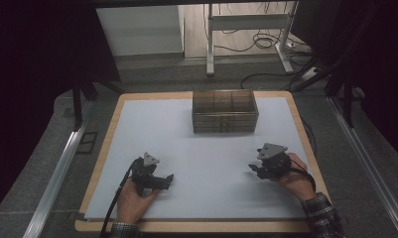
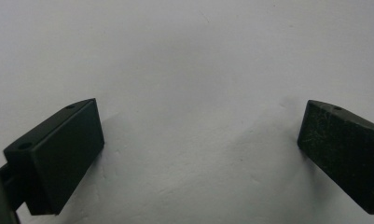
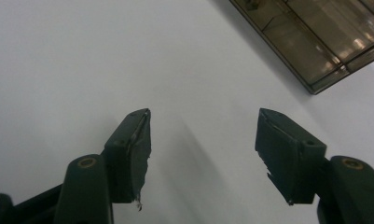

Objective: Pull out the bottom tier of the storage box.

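A clear brownish plastic drawer box [image 1: 225, 110] stands at the back middle of the white table sheet [image 1: 196, 158]; its corner shows in the right gripper view [image 3: 315, 42]. My left gripper [image 1: 169, 179] rests low at the front left, held by a hand, jaws wide apart with bare sheet between them [image 2: 201, 140]. My right gripper [image 1: 252, 169] sits at the front right in the other hand, also open with nothing between its jaws [image 3: 203, 140]. Both are well short of the box.
The sheet lies on a wooden board [image 1: 112, 124] on a grey floor mat. A metal rail [image 1: 55, 173] runs along the left, another along the right [image 1: 370, 163]. Cables [image 1: 266, 42] and table legs [image 1: 210, 44] lie beyond the far edge.
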Available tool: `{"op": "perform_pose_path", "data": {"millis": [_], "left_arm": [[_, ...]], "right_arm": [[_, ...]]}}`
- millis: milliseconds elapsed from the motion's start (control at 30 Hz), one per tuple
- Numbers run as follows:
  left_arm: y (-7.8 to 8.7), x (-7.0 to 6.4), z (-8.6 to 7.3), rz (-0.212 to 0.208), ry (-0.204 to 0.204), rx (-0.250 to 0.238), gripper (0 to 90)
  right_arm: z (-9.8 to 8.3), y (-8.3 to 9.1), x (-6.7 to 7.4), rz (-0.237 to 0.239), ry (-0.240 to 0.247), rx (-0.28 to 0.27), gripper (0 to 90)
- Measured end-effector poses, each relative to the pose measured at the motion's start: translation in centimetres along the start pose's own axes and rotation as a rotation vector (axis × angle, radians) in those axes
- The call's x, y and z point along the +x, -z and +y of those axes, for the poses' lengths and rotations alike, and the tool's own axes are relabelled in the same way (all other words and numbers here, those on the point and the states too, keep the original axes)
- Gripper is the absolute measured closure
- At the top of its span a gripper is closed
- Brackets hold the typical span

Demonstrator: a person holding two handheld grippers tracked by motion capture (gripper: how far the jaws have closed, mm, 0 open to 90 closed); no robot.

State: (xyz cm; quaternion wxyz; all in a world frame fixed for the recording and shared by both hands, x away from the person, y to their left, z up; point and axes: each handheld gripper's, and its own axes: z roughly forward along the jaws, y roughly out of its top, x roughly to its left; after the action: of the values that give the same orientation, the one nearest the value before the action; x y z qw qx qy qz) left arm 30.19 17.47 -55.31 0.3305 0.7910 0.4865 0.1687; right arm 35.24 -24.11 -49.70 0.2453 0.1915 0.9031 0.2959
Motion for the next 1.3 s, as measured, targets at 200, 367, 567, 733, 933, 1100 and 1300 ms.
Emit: {"op": "perform_pose_path", "data": {"millis": [200, 367, 567, 733, 933, 1100, 1300], "left_arm": [[0.0, 0.0, 0.0, 0.0, 0.001, 0.0, 0.0], [0.0, 0.0, 0.0, 0.0, 0.0, 0.0, 0.0], [0.0, 0.0, 0.0, 0.0, 0.0, 0.0, 0.0], [0.0, 0.0, 0.0, 0.0, 0.0, 0.0, 0.0], [0.0, 0.0, 0.0, 0.0, 0.001, -0.001, 0.0], [0.0, 0.0, 0.0, 0.0, 0.001, -0.001, 0.0], [0.0, 0.0, 0.0, 0.0, 0.001, -0.001, 0.0]], "right_arm": [[0.4, -0.3, 0.1, -0.024, 0.031, -0.005, 38.9], [0.7, -0.7, 0.1, -0.048, 0.062, -0.005, 39.5], [0.9, -1.1, 0.1, -0.081, 0.087, -0.007, 40.0], [1.1, -1.5, 0.1, -0.098, 0.104, -0.005, 40.8], [1.4, -1.9, 0.3, -0.126, 0.139, -0.004, 42.4], [1.9, -2.3, 0.6, -0.154, 0.178, -0.006, 43.3], [2.4, -2.9, 1.2, -0.198, 0.231, -0.006, 44.4]]}}
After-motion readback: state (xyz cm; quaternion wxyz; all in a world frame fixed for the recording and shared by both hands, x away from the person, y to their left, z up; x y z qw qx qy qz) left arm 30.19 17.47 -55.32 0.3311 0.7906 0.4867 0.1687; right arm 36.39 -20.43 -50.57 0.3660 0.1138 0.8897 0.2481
